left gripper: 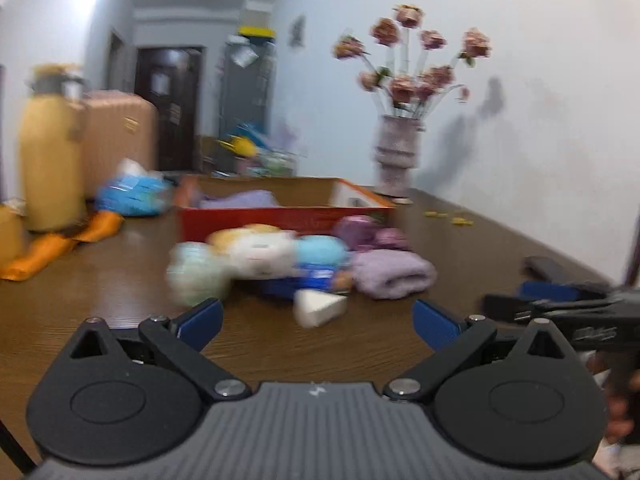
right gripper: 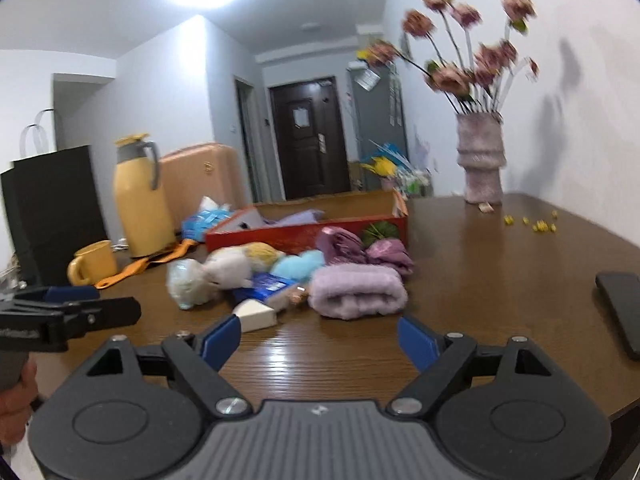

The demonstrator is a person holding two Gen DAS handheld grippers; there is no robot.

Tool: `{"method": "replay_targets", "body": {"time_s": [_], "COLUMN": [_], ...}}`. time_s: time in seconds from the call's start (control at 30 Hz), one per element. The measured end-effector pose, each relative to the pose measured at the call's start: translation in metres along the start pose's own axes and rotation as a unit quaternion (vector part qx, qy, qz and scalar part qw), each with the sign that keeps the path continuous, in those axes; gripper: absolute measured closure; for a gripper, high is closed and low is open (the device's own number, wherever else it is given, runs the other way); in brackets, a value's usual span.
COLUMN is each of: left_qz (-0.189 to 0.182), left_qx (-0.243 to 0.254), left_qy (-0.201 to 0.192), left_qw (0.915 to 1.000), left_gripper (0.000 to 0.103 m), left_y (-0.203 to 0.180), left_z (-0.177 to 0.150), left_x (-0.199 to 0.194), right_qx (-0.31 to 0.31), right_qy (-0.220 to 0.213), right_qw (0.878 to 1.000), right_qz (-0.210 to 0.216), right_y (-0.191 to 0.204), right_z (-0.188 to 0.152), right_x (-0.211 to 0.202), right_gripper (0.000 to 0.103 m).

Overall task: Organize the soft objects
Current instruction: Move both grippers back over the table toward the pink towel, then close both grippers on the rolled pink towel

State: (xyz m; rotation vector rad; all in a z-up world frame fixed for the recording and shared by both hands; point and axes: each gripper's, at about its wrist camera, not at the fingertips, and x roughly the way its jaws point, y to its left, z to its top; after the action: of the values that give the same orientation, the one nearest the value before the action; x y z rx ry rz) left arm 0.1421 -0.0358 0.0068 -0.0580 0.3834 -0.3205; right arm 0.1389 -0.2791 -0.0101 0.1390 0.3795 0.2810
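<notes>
A heap of soft things lies on the brown table in front of a red cardboard box (left gripper: 280, 218) (right gripper: 296, 232). In the heap are a plush doll (left gripper: 256, 254) (right gripper: 236, 266), a rolled lilac towel (left gripper: 394, 274) (right gripper: 356, 290), purple cloths (left gripper: 370, 232) (right gripper: 360, 248) and a white wedge (left gripper: 318, 306) (right gripper: 256, 314). A lilac cloth (left gripper: 240, 200) rests inside the box. My left gripper (left gripper: 318, 320) is open and empty, just short of the wedge. My right gripper (right gripper: 320, 338) is open and empty, close before the towel.
At the left stand a yellow thermos (left gripper: 50, 160) (right gripper: 140, 196), a yellow mug (right gripper: 94, 266), an orange strap (left gripper: 60, 248) and a blue packet (left gripper: 134, 194). A vase of flowers (left gripper: 396, 156) (right gripper: 480, 160) is at the back right. A black phone (right gripper: 622, 308) lies right.
</notes>
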Motion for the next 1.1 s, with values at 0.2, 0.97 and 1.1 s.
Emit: {"method": "replay_targets", "body": {"time_s": [0.2,0.97,1.1], "left_qz": [-0.059,-0.104,-0.099], "left_qx": [-0.038,-0.018,-0.035], "left_qy": [0.063,0.149,0.155], "left_qw": [0.9955,0.9833,0.9823], "left_gripper": [0.035,0.073,0.071], "left_y": [-0.021,-0.023,-0.009], "left_z": [0.031,0.004,-0.01], "left_x": [0.091,0.099,0.075], "right_qx": [0.078,0.092,0.074], "right_qy": [0.021,0.107,0.112], "right_qw": [0.996,0.989,0.989], "right_qz": [-0.022,0.052,0.065], "right_y": [-0.054,-0.054,-0.03], "right_z": [0.027,0.01,-0.001], "right_x": [0.06,0.104,0.083], "right_gripper": [0.033,0.073,0.073]}}
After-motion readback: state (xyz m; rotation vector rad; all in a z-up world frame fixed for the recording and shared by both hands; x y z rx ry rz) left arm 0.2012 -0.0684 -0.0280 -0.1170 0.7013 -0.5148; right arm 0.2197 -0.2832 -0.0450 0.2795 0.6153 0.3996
